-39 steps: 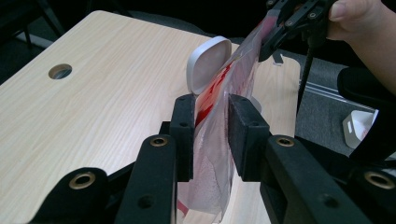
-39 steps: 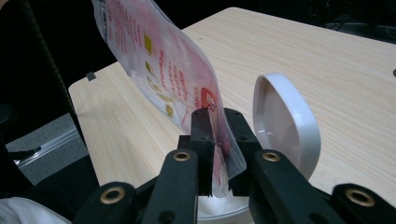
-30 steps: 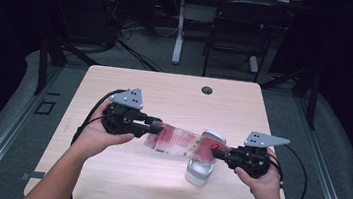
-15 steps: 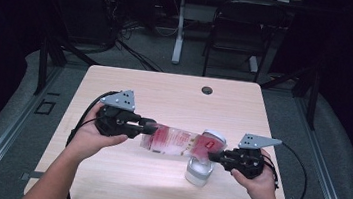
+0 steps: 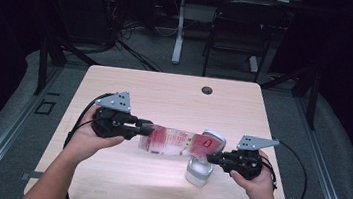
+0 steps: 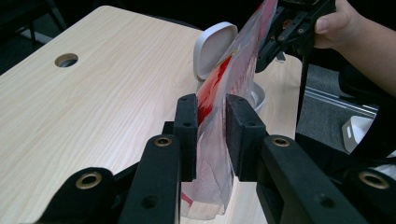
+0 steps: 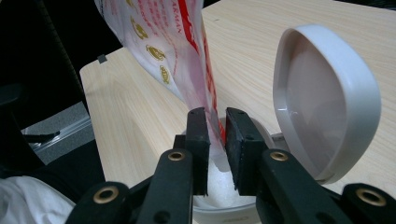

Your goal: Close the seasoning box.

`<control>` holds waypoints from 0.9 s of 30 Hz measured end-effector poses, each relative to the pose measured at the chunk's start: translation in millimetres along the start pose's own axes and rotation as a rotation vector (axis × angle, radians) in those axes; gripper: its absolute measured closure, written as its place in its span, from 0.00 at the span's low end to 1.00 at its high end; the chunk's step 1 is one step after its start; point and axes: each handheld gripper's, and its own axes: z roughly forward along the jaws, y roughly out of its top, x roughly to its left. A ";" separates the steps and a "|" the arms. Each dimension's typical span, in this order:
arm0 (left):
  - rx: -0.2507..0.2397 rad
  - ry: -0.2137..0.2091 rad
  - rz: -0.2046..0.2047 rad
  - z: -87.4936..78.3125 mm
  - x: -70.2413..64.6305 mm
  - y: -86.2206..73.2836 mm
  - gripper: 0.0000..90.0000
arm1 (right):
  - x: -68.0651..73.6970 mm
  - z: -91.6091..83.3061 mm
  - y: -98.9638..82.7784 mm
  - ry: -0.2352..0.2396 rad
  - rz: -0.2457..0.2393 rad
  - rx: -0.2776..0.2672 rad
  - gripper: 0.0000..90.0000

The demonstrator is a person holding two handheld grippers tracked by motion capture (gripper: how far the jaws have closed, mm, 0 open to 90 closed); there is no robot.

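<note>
— Wood-grain table point(image 5: 130, 94), pale and smooth; its cable hole point(image 5: 207, 90) is by the far edge, dark floor all round. Where's your load?

— Near the front right corner: the white container point(image 5: 199, 170), lid point(image 5: 212, 140) flipped up, with the plastic pouch point(image 5: 172, 142) stretched above it.

— Expect that pouch to be thin, limp and slippery, sagging wherever you slacken. Your left gripper point(image 6: 210, 135) is clenched on its base end, your right gripper point(image 7: 215, 140) pinches the spout end over the white grains point(image 7: 215, 184). Keep to the edges; the container looks light enough to tip.
</note>
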 end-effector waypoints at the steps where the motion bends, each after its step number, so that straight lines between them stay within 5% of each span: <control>1: -0.003 -0.001 -0.003 0.2 0.1 -0.6 0.84 | -0.3 0.1 -0.4 0.001 -0.002 0.000 0.89; 27: 0.014 -0.003 -0.035 -1.0 5.8 -12.5 0.83 | 6.1 2.0 0.9 -0.031 -0.066 0.012 1.00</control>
